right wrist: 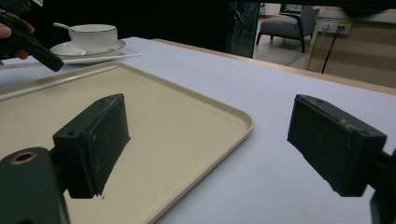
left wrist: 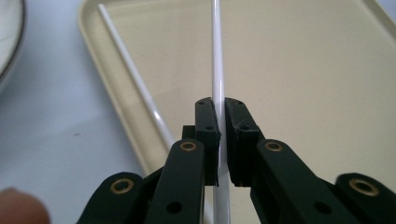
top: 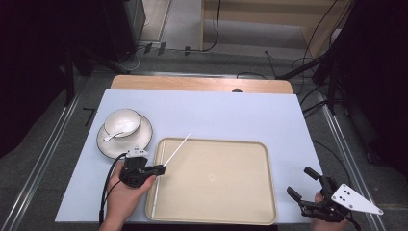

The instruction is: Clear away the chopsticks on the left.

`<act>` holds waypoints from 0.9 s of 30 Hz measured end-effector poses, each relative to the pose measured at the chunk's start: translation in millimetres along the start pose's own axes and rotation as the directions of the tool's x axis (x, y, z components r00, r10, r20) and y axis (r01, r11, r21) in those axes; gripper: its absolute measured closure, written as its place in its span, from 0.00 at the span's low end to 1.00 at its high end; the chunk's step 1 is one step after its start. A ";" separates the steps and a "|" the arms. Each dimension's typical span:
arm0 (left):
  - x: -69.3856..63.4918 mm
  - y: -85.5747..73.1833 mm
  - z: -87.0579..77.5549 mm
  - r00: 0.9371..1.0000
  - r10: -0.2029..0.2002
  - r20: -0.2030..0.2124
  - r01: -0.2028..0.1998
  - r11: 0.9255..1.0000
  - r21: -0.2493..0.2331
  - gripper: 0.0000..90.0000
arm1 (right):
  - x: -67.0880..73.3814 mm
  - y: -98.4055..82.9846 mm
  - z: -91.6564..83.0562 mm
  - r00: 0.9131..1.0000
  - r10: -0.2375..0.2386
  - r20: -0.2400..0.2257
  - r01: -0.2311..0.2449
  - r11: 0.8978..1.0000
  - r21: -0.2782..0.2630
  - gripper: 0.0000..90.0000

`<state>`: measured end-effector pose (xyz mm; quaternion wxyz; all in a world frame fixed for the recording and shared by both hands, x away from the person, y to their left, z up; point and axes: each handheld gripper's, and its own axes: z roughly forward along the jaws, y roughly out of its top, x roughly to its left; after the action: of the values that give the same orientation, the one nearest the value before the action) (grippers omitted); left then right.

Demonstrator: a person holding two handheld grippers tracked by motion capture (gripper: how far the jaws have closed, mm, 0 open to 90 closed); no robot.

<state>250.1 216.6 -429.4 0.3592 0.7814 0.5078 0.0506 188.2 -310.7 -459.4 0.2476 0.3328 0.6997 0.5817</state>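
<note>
My left gripper (top: 161,169) (left wrist: 220,105) is shut on a thin white chopstick (top: 178,147) (left wrist: 217,60), over the left rim of a beige tray (top: 216,179) (left wrist: 303,70). The stick points up and away, past the tray's far edge. A second white chopstick (top: 158,178) (left wrist: 133,77) lies inside the tray along its left wall. My right gripper (top: 298,180) (right wrist: 210,126) stands open with nothing between its jaws, off the tray's right side near the table's front corner. In the right gripper view the left gripper (right wrist: 32,44) holds its chopstick (right wrist: 105,58) over the tray (right wrist: 187,121).
A white bowl (top: 122,122) (right wrist: 93,37) with a spoon (top: 114,135) sits on a saucer (top: 144,137) (left wrist: 7,42), left of the tray's far corner. A pale blue mat (top: 231,115) covers the table. Cables and stands lie beyond the table's edges.
</note>
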 end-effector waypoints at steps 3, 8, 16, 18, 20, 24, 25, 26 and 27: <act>-9.3 -2.6 3.2 1.000 0.004 -0.013 -0.004 1.000 0.003 0.94 | 0.0 0.2 -0.7 1.000 0.004 0.000 -0.004 1.000 -0.002 0.14; -21.4 -7.0 11.2 1.000 -0.005 0.008 0.005 1.000 0.014 0.94 | -0.3 0.2 -0.6 1.000 0.005 0.000 -0.005 1.000 -0.002 0.14; -36.8 -13.7 26.5 0.999 -0.025 0.021 0.025 0.999 0.026 0.94 | -0.6 0.2 -0.9 1.000 0.004 0.000 -0.004 1.000 -0.001 0.14; -39.1 -15.4 29.3 0.999 -0.025 0.022 0.024 0.999 0.031 0.94 | -0.9 0.2 -1.1 1.000 0.003 0.001 -0.003 1.000 -0.002 0.14; -40.6 -17.4 32.7 0.999 -0.038 0.022 0.038 0.999 0.031 0.94 | -1.2 0.1 -1.0 1.000 0.003 0.002 -0.003 1.000 -0.003 0.14; -41.6 -20.1 37.5 0.999 -0.051 0.005 0.051 0.998 0.037 0.94 | -1.1 0.2 -1.1 1.000 0.002 0.002 -0.002 1.000 -0.001 0.14; -42.0 -21.0 38.2 0.999 -0.052 0.006 0.052 0.998 0.035 0.94 | -1.3 0.2 -1.1 1.000 0.001 0.002 -0.001 1.000 -0.003 0.14; -42.9 -21.3 38.4 0.999 -0.047 0.000 0.047 0.998 0.032 0.94 | -1.3 0.3 -1.2 1.000 0.002 0.002 -0.002 1.000 -0.004 0.14; -43.9 -21.3 38.4 0.999 -0.046 -0.009 0.046 0.998 0.032 0.94 | -1.4 0.3 -1.3 1.000 0.001 0.002 -0.001 1.000 -0.005 0.14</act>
<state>230.0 165.4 -458.2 0.3455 0.7750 0.5279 0.0371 188.3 -312.6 -458.9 0.2487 0.3332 0.6979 0.5831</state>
